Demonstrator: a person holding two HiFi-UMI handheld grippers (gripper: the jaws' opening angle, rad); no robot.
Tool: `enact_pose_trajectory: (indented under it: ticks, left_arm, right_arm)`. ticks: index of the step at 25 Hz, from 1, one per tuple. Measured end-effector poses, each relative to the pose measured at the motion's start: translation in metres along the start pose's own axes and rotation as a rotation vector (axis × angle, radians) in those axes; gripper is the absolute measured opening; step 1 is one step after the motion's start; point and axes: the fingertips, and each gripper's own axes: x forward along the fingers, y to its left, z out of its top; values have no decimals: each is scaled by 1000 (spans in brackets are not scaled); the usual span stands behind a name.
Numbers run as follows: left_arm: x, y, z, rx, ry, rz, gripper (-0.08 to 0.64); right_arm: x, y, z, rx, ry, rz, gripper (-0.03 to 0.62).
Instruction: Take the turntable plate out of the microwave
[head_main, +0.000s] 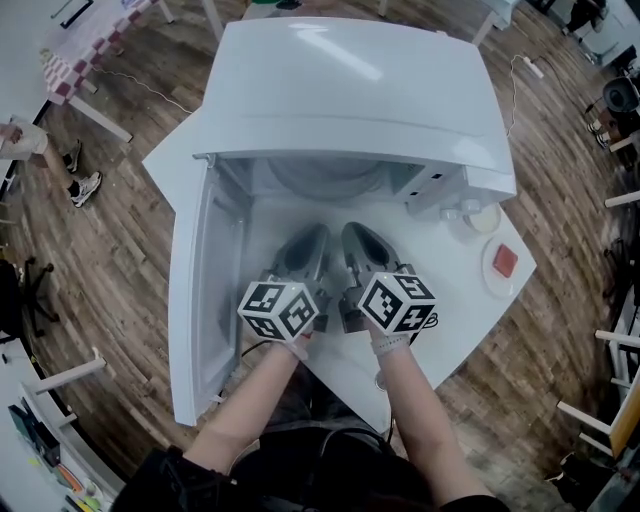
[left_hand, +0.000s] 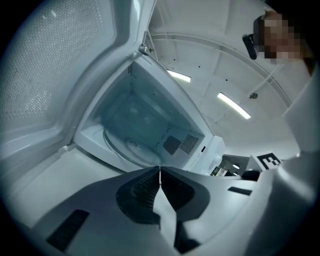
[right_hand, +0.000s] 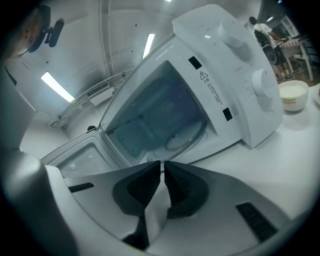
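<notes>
A white microwave (head_main: 360, 100) stands on the white table with its door (head_main: 200, 300) swung wide open to the left. Inside lies the clear glass turntable plate (left_hand: 132, 147), also visible in the right gripper view (right_hand: 186, 136) on the cavity floor. My left gripper (head_main: 308, 240) and my right gripper (head_main: 358, 236) hover side by side just in front of the cavity mouth, both pointing into it. The left gripper (left_hand: 160, 169) is shut with nothing between its jaws. The right gripper (right_hand: 162, 164) is also shut and empty. Neither touches the plate.
A small white bowl (head_main: 484, 216) and a white plate with a red piece (head_main: 503, 263) sit on the table (head_main: 450, 320) right of the microwave. The microwave's two knobs (right_hand: 262, 82) face the right gripper. Chairs and other tables stand on the wooden floor around.
</notes>
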Motion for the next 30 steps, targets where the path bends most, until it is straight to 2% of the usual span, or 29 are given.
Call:
enact_pose_trajectory:
  ticks: [2, 6, 10, 12, 16, 19, 26, 30]
  left_arm:
    - [-1, 5, 1, -11, 8, -4, 18]
    - [0, 8, 4, 51, 39, -60, 17]
    - [7, 15, 4, 38, 57, -84, 18]
    - [10, 17, 3, 46, 71, -83, 18]
    - [12, 18, 1, 114, 94, -81, 18]
    - [13, 20, 0, 128, 101, -88, 18]
    - [12, 28, 2, 63, 99, -104, 18]
    - [14, 30, 0, -17, 102, -119, 20]
  right_arm:
    - [8, -5, -1, 29, 8, -14, 23]
    - [29, -12, -4, 124, 26, -10, 69]
    - [45, -20, -1, 244, 17, -19, 114]
    - [50, -24, 1, 312, 1, -31, 120]
    - [56, -30, 5, 481, -43, -31, 120]
    - [61, -34, 5, 564, -65, -31, 120]
    - [66, -43, 6, 684, -88, -51, 117]
    - [64, -43, 7, 719, -115, -24, 100]
